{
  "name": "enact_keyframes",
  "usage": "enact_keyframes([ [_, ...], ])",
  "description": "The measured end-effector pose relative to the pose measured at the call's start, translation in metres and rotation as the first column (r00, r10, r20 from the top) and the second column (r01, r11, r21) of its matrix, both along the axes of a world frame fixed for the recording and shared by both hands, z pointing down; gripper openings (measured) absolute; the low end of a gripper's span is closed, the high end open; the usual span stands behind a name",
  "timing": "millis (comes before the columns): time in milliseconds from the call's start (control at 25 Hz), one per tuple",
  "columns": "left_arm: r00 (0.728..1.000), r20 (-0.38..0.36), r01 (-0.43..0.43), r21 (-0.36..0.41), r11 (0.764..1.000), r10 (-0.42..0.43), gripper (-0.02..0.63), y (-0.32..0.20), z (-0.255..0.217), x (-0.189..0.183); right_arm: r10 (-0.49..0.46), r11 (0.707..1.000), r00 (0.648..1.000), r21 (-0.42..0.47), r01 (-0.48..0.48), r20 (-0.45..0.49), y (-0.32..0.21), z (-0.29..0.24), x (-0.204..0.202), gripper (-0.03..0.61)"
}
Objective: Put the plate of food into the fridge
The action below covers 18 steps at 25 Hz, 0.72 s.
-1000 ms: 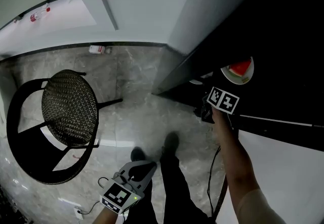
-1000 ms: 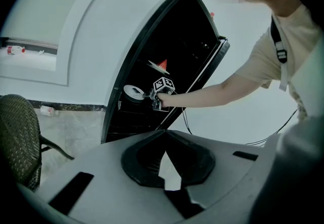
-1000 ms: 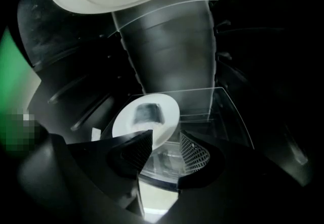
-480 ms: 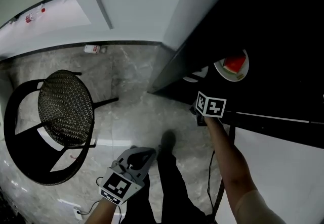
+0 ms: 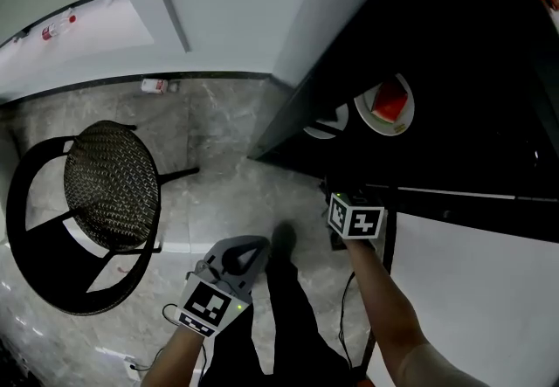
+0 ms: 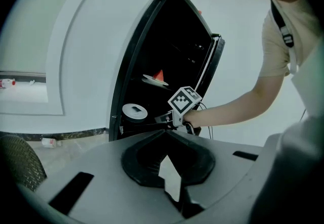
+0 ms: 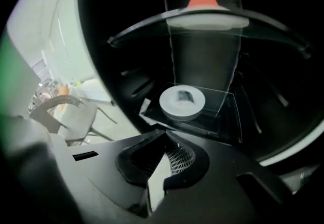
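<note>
while round plate [image 5: 365, 116] sits on glass shelf [image 7: 268, 30] | left hand-held gripper [image 6: 165, 137], right hand-held gripper [image 7: 163, 137]: closed, empty

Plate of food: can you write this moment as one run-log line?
plate of food: inside fridge | right claw: just closed, empty | left claw: shut, empty

Left gripper [image 5: 251, 247]: pale grey moulded shell, black jaws, white cube with black square markers [image 5: 206, 314].
Right gripper [image 6: 162, 118]: matching marker cube; thin black cable [image 5: 343, 311] attached.
Person: beige short-sleeved shirt [image 6: 281, 53]; dark shoulder strap [image 6: 280, 23]; dark trousers [image 5: 293, 333]; shoes [image 5: 285, 238], possibly black.
</note>
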<state>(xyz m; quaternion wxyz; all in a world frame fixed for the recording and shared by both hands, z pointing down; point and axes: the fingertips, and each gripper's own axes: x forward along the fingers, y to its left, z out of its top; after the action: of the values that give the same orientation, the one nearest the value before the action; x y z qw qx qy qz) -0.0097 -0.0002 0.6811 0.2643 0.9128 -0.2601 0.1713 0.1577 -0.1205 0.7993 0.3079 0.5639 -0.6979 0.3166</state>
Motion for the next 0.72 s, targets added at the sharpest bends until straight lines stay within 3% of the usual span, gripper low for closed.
enact_keyframes([
  [280,0.999,-0.026,0.047,0.064,0.997,-0.046,0.009,-0.015,-0.030,-0.009,-0.052,0.999,0.997,0.011,0.051,0.060,0.038,-0.054,-0.033,0.021],
  [720,0.990,-0.099,0.106,0.049,0.993,-0.101,0.009,-0.006,-0.100,-0.046,-0.109,0.994,0.976,0.042,0.103,0.186,0.077,-0.160,-0.095,0.021],
])
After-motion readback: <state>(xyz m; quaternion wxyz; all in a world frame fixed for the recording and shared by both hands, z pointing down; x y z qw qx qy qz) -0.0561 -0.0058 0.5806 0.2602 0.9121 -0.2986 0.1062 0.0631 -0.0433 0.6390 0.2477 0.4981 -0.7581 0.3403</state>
